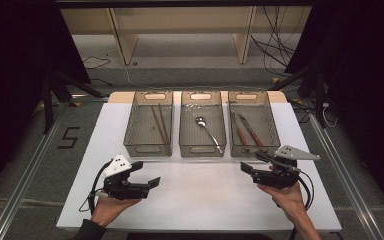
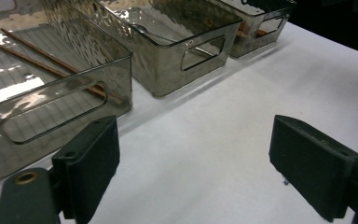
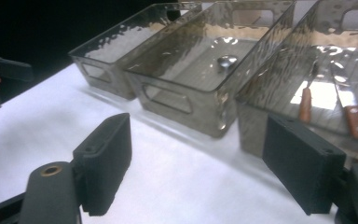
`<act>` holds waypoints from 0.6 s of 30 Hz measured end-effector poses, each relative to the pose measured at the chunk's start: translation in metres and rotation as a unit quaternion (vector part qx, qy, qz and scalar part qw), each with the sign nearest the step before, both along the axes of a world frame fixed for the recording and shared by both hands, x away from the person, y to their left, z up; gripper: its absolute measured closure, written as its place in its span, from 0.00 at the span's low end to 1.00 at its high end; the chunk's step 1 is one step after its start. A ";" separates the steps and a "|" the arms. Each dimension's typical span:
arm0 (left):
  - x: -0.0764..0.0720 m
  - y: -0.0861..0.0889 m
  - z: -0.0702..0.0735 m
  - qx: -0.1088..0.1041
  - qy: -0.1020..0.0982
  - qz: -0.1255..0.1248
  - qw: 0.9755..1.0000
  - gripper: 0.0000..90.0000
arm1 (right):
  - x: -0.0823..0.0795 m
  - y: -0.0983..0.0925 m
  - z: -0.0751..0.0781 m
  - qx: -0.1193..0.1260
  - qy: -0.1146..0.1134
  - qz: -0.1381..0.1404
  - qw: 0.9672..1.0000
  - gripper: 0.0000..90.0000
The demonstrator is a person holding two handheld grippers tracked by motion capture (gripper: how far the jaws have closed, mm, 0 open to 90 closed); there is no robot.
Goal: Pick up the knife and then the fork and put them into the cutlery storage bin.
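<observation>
Nothing sat between my right gripper's jaws; they stood wide apart over bare table. Nearest lay two wood-handled utensils inside the right bin, just beyond the fingers. My left gripper gaped too, empty.

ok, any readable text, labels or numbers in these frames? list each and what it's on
"5": black tape figure on the grey floor, left of the table in the high view.
No other text: the three bins show no labels or brand marks, and the grippers show none either.
</observation>
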State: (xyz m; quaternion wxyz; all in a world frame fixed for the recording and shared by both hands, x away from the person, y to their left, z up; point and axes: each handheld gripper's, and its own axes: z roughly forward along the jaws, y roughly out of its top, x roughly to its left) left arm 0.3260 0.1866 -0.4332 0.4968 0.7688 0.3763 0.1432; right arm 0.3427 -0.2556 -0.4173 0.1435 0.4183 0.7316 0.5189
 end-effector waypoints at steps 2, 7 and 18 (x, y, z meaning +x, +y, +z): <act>-0.001 0.000 0.000 0.001 0.000 -0.004 1.000 0.18 | -0.006 0.001 -0.004 0.004 0.000 0.006 1.000 0.26; -0.004 -0.001 -0.001 -0.003 0.004 -0.008 1.000 0.18 | -0.020 0.006 -0.011 0.000 -0.011 0.014 1.000 0.25; -0.006 -0.001 -0.005 -0.003 0.008 -0.010 1.000 0.18 | -0.037 0.007 -0.021 -0.007 -0.019 0.016 1.000 0.23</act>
